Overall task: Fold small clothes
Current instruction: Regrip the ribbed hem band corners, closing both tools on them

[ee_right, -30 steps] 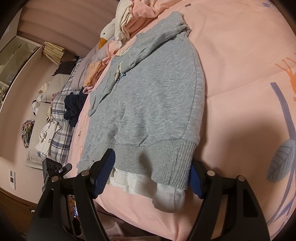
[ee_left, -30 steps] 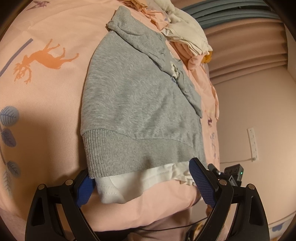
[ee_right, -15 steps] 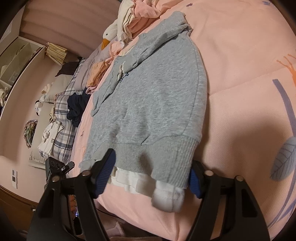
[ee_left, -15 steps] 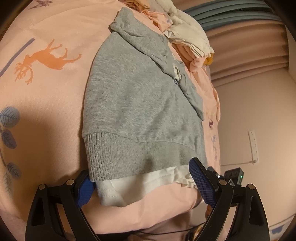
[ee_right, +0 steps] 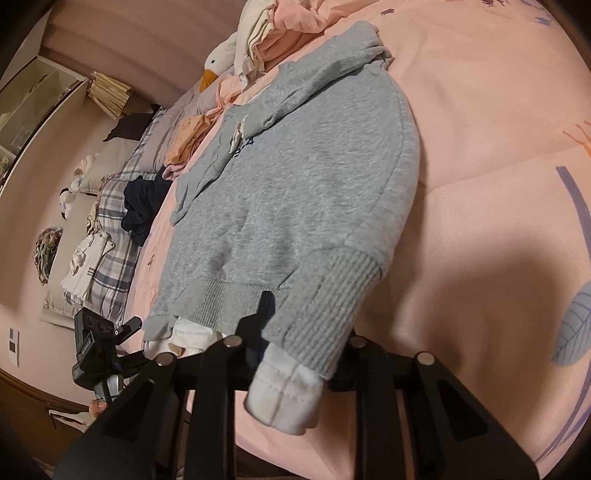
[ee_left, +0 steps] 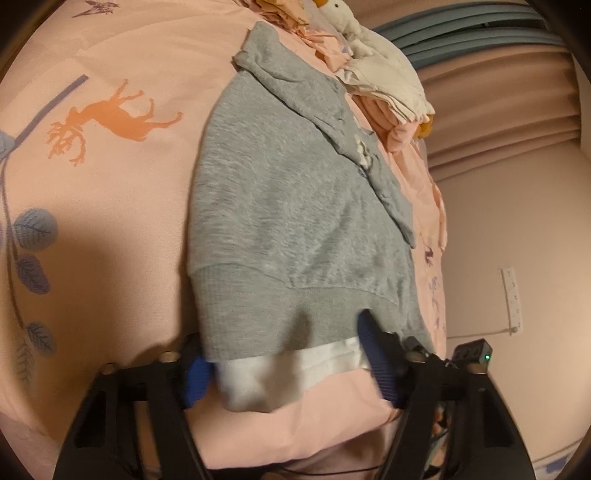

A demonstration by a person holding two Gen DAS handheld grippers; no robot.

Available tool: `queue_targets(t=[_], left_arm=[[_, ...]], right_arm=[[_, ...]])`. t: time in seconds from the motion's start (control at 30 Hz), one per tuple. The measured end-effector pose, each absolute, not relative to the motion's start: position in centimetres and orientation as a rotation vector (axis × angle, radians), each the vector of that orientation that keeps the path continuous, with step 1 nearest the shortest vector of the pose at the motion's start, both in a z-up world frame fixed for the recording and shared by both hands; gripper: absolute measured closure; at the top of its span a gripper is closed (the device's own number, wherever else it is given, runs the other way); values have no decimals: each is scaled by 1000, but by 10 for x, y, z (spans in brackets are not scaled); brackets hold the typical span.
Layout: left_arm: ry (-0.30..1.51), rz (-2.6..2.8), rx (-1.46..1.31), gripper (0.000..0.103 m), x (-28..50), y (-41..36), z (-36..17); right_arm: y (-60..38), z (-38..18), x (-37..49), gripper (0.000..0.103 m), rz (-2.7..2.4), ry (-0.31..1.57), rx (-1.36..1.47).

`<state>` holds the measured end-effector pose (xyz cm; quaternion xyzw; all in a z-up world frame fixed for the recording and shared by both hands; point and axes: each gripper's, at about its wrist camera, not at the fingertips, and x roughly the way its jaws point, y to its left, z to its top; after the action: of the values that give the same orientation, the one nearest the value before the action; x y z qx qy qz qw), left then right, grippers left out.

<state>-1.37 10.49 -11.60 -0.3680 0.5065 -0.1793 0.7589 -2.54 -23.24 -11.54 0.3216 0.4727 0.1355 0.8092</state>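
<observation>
Both the left gripper (ee_left: 284,354) and right gripper (ee_right: 306,332) are pinching the ribbed hem of the grey sweatshirt (ee_left: 291,206) lying on the bed (ee_left: 122,206), likely needing a lift toward its collar next.

You have a bed (ee_left: 122,229) under a pink cover printed with an orange deer (ee_left: 110,118) at the left-wrist frame's upper left and blue leaves (ee_left: 35,229) at left. A grey sweater (ee_left: 288,206) lies flat mid-frame, white hem toward you. A clothes pile (ee_right: 280,33) and plush duck (ee_right: 218,62) sit at the right-wrist frame's top centre.
</observation>
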Motion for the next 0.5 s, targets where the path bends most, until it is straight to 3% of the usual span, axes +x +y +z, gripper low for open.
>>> queue_targets(t=[0.07, 0.13, 0.5], left_arm=[[1109, -376, -817, 60, -14, 109, -119], [1112, -362, -839, 67, -14, 113, -123], [1077, -372, -806, 72, -10, 110, -111]], right_arm=[[-234, -115, -26, 86, 281, 1005, 689], [-235, -114, -26, 88, 279, 997, 688], [-232, -107, -27, 88, 279, 975, 672]])
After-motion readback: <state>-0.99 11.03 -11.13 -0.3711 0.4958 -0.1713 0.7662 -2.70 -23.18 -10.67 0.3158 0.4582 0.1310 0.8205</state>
